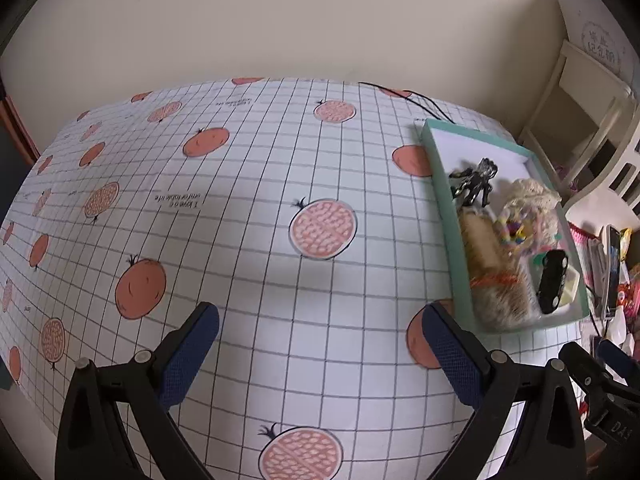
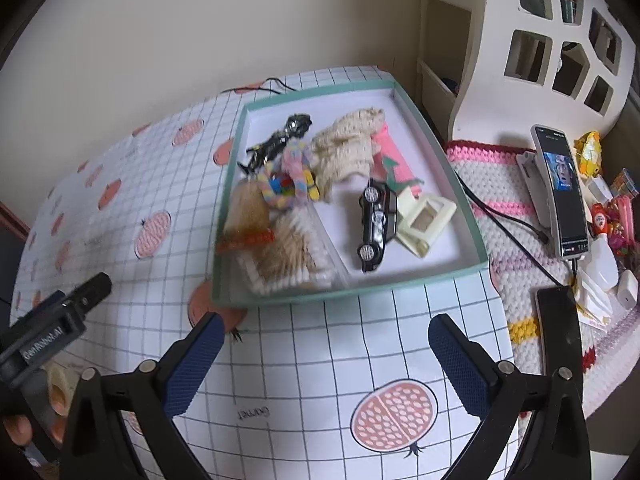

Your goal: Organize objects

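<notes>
A teal-rimmed box (image 2: pixel 404 282) (image 1: pixel 440 184) lies on the gridded tablecloth. It holds a black toy car (image 2: pixel 374 226) (image 1: pixel 552 282), a cream plastic frame (image 2: pixel 424 218), a cream knitted piece (image 2: pixel 348 144) (image 1: pixel 528 196), a black figure (image 2: pixel 280 140) (image 1: pixel 474 182), a colourful braided toy (image 2: pixel 288 180), a fluffy tan piece (image 2: pixel 280 252) (image 1: pixel 500 280) and a pink card (image 2: pixel 394 156). My right gripper (image 2: pixel 326 356) is open just in front of the box. My left gripper (image 1: pixel 320 344) is open over bare cloth, left of the box. Both are empty.
The tablecloth (image 1: pixel 240 240) shows pomegranate prints. Right of the box lies a crocheted mat (image 2: pixel 496 204) with a propped phone (image 2: pixel 560 192), a dark phone (image 2: pixel 560 336), cables and small toys (image 2: pixel 612 216). A white shelf (image 2: pixel 560 40) stands behind. The left gripper (image 2: pixel 56 324) shows at the left.
</notes>
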Available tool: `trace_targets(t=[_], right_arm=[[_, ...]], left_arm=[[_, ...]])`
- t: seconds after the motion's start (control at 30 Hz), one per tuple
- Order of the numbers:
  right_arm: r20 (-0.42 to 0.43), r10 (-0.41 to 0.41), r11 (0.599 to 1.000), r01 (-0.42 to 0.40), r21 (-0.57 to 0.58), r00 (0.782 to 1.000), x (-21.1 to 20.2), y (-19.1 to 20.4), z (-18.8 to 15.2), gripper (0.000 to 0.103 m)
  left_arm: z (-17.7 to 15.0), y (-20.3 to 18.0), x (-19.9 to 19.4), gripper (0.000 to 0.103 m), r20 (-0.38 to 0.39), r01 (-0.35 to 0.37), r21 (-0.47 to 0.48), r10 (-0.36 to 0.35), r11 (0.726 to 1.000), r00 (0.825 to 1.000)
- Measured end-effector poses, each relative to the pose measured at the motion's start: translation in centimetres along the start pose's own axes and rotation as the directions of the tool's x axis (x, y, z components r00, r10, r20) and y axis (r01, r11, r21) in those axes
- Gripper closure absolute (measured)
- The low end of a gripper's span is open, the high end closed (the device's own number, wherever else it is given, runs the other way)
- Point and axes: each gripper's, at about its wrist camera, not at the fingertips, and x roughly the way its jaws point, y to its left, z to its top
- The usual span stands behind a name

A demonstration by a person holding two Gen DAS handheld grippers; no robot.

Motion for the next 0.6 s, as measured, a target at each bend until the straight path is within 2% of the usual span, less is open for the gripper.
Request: trace_targets(t=[0.2,0.4,0.6], right_arm=[[-0.006,-0.016,1.0,0.016,-0.021,1.0,1.0,0.0,-1.3,0.0],[-0.03,-0.009,1.0,0.009,-0.018,1.0,2.5,0.1,-2.3,0.0],[-0.037,-0.029,0.999,0.028,-0.028,0.999,3.4,0.1,-3.1,0.0]], left_arm=[[-2.4,0.7,1.7,0.002,-0.046,-0.025,0.045,0.027,0.999,0.999],[-3.9,1.4,3.4,0.002,-0.095,-0.023,0.043,0.027,0.999,0.995],[-4.6,1.3,4.3,0.002,-0.099,-0.014,0.064,0.02,0.998,0.995]])
